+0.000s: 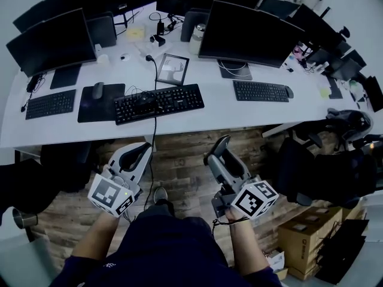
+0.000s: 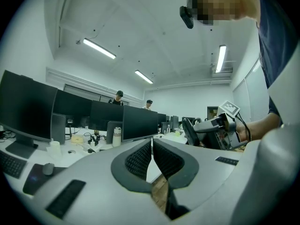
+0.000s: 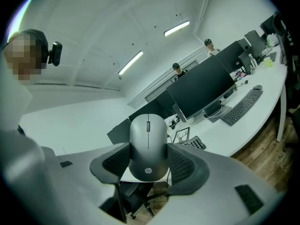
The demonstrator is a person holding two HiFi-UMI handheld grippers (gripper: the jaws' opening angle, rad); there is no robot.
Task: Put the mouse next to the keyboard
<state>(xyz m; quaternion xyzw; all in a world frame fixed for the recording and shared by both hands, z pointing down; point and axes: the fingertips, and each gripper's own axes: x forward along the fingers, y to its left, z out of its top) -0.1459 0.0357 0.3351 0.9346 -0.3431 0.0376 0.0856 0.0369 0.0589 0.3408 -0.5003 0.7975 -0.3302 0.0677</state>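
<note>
My mouse [image 3: 148, 146] is matte grey, my keyboard [image 1: 158, 103] black. The desk [image 1: 209, 117] is white, the floor [image 1: 179, 184] brown wood planks, the far monitors [image 1: 248, 34] black.

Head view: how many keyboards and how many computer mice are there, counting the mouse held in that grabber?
Keyboards: 3 (left keyboard, middle keyboard, right keyboard)
Mice clearly showing: 3 (mouse on the black pad, mouse by the right keyboard, held mouse in the right gripper)
Total: 6
</note>
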